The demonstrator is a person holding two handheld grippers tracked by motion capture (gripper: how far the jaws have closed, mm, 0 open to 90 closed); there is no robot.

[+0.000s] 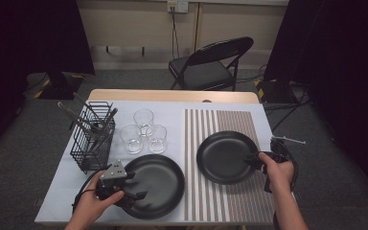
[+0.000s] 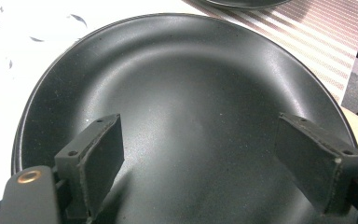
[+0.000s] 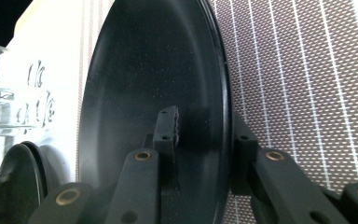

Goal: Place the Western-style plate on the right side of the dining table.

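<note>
1. Black and matte, two round plates lie on the table [image 1: 249, 97]: the left plate [image 1: 160, 179] on the white cloth [image 1: 124, 108], the right plate [image 1: 223, 155] on the striped mat [image 1: 239, 201].
2. From the high view we see the whole layout: the left gripper [image 1: 133, 195] at the near-left rim of the left plate, the right gripper [image 1: 252, 161] at the right rim of the other.
3. The left gripper view adds what the high view cannot: its jaws stand wide apart over the left plate's [image 2: 191, 102] bowl, nothing between the pads.
4. The right gripper view shows the right plate's [image 3: 154, 79] rim running between its jaws, one pad over the inner face and one beyond the outer edge; the gap is narrow, but we cannot tell whether the pads press on the rim.
5. That same view catches the mat's [image 3: 298, 84] woven weave with fine white lines, and the edge of the left plate [image 3: 16, 186] low at the left.
6. On the cloth behind the left plate stand three clear glasses [image 1: 143, 130], close together, and a black wire basket [image 1: 93, 139] holding utensils.
7. The table has a pale wooden far edge; the floor is grey carpet, and a black folding chair [image 1: 211, 64] stands beyond, before a light wall with dark curtains at both sides.
</note>
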